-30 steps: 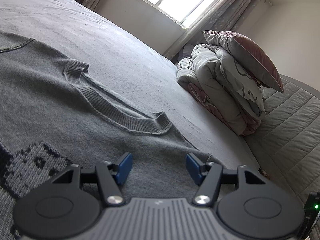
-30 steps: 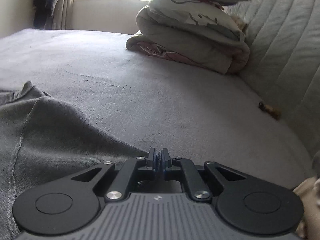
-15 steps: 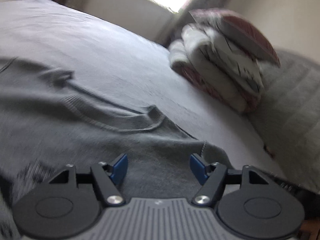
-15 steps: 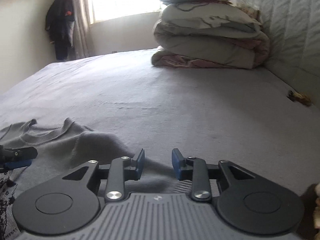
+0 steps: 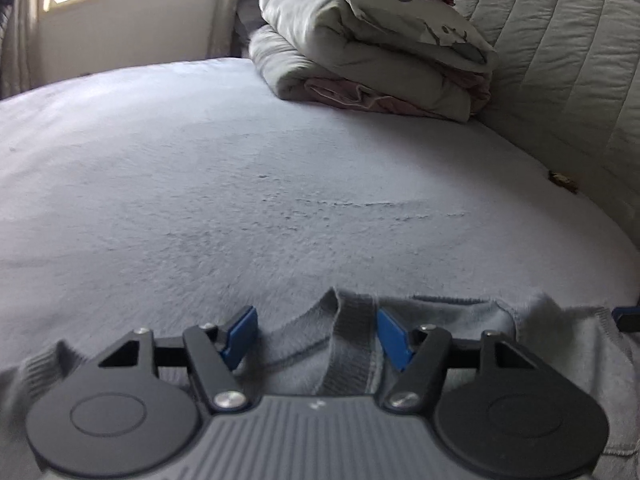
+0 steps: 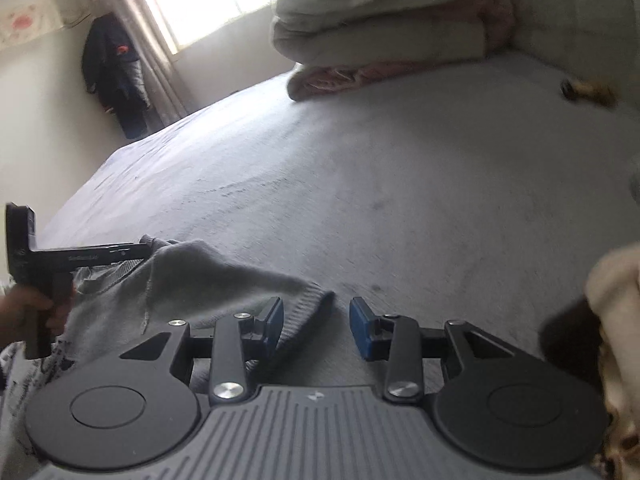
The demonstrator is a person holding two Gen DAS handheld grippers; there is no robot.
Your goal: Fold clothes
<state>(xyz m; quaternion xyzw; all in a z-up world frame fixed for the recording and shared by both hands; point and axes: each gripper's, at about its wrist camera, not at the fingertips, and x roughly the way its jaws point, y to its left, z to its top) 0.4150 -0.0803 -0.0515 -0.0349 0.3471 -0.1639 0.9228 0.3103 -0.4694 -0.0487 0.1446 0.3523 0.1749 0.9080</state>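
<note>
A grey knit sweater (image 5: 472, 320) lies on the grey bed (image 5: 280, 184). My left gripper (image 5: 316, 336) is open low over its top edge, with the ribbed collar (image 5: 352, 340) between the blue fingers. My right gripper (image 6: 316, 324) is open too, with the sweater's ribbed edge (image 6: 304, 312) between its fingers. The sweater (image 6: 192, 276) bunches up to the left in the right wrist view, where the left gripper's body (image 6: 36, 264) shows at the far left.
Folded quilts and a pillow (image 5: 372, 40) are stacked at the head of the bed by the padded headboard (image 5: 572, 64). A small brown object (image 5: 562, 179) lies near the headboard. A dark coat (image 6: 116, 76) hangs by the window.
My right gripper has opened and let go of the sweater. My left gripper has moved from the sweater's chest up to the collar edge, staying open.
</note>
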